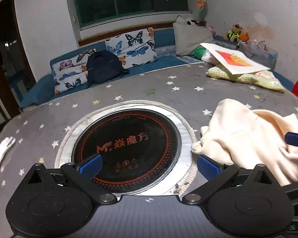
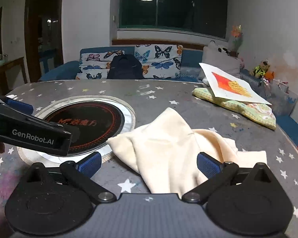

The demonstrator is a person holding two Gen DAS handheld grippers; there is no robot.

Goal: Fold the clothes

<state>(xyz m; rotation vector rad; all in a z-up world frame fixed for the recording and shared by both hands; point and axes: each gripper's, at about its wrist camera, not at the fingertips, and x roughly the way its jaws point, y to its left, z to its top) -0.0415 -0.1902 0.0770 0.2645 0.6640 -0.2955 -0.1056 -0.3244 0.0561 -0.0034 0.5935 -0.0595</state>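
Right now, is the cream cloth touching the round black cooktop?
Apart. The right wrist view shows the cream cloth ending on the silver ring, short of the black cooktop.

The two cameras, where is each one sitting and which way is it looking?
Left wrist: sits on the left gripper, jaws open over the round cooktop.
Right wrist: sits on the right gripper, jaws open around the cream garment; the other gripper's body crosses its left edge.
Both face the butterfly cushions and share the starry table.
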